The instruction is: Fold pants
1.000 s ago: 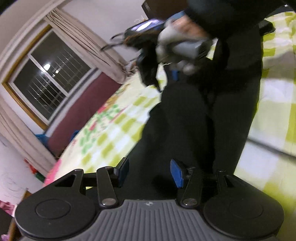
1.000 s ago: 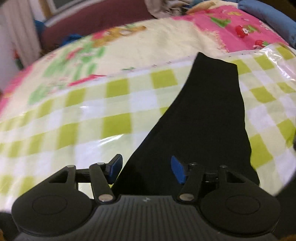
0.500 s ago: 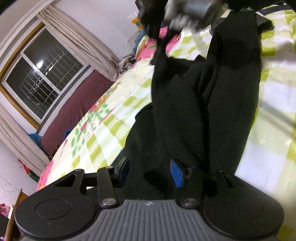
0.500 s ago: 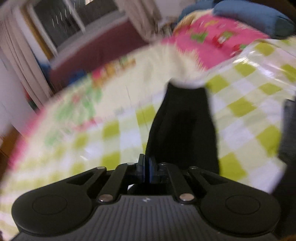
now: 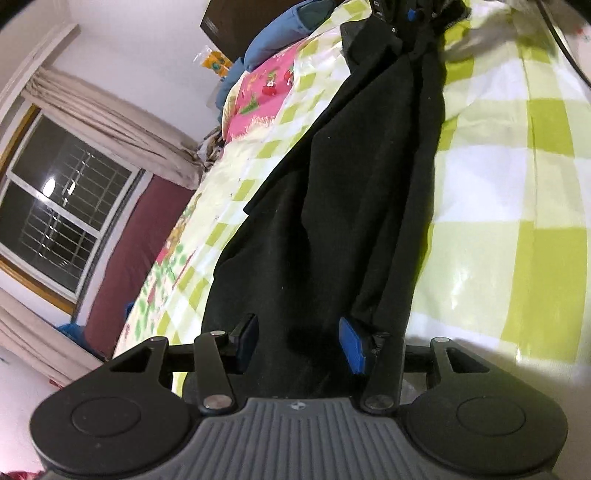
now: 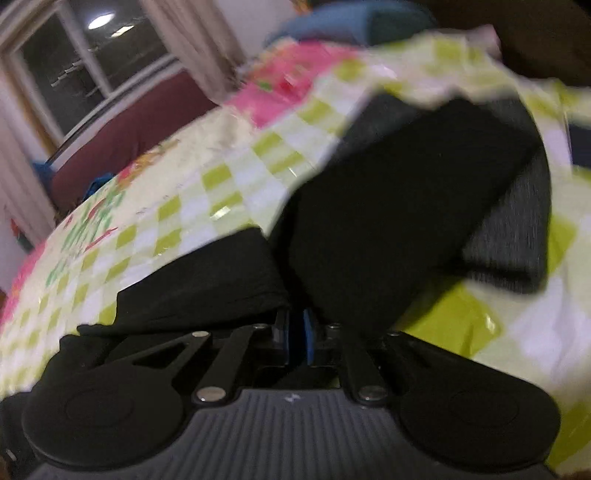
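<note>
Black pants (image 5: 354,192) lie stretched lengthwise on a bed with a green-and-white checked cover (image 5: 517,192). My left gripper (image 5: 299,343) is open just above the near end of the pants, its blue pads on either side of the cloth. In the right wrist view, which is blurred, my right gripper (image 6: 295,334) is shut on the black pants (image 6: 399,206), with cloth bunched around its fingers. The right gripper also shows at the far end of the pants in the left wrist view (image 5: 410,11).
A pink patterned blanket (image 5: 266,88) and blue pillows (image 5: 273,40) lie at the head of the bed. A window (image 5: 55,221) with curtains and a maroon panel (image 5: 136,266) stand along the far side. A dark cable (image 5: 565,48) crosses the cover at right.
The right gripper shut on the pants and carried the cloth away toward the far end. The pants now lie stretched out long. The left gripper stayed open over the near end.
</note>
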`<state>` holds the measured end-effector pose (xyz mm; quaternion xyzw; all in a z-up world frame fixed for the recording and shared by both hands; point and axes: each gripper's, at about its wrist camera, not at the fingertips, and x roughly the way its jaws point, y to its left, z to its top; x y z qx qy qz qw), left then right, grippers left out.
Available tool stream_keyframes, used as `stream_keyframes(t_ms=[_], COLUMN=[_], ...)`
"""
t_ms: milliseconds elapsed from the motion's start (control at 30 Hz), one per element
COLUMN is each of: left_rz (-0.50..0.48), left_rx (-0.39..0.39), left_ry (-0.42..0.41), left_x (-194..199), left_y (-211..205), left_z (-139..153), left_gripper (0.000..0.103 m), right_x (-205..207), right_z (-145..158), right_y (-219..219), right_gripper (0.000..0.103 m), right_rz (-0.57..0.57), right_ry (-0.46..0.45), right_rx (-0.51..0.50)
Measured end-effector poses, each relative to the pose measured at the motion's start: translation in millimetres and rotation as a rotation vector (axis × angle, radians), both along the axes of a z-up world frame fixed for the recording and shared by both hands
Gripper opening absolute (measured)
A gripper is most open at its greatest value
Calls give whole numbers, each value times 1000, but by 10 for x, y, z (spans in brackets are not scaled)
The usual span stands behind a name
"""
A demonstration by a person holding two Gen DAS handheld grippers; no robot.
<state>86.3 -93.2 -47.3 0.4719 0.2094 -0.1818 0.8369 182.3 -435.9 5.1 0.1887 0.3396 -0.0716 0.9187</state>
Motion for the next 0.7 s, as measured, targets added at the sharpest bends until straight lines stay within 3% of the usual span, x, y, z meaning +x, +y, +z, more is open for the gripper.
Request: stream_keyframes(t_ms=[33, 133, 267, 433, 500, 700], left_rz=[1, -2, -2, 9, 17, 26], left_rx=[-5, 2, -27, -72, -86, -93], left_ry=[7, 7, 10, 23, 29, 36], left_x=[21, 17, 13, 21, 33, 57], left_y=[0, -28, -28, 30, 25, 4], left_z=[12, -24, -17, -3, 2, -7], left_gripper=[63, 63, 63, 63, 63, 63], right_x=[4, 1, -2, 296, 502, 812], right_z=[60, 134, 136, -147, -285, -561], right_y=[124, 436, 922, 1565, 1768, 1990], right_gripper=[15, 49, 50, 52, 52, 50], right_rz=[38, 161, 329, 570, 616, 685], right_ry=[-15, -55, -134, -155, -149, -109], right_rx=[-103, -354, -608, -885, -946, -978])
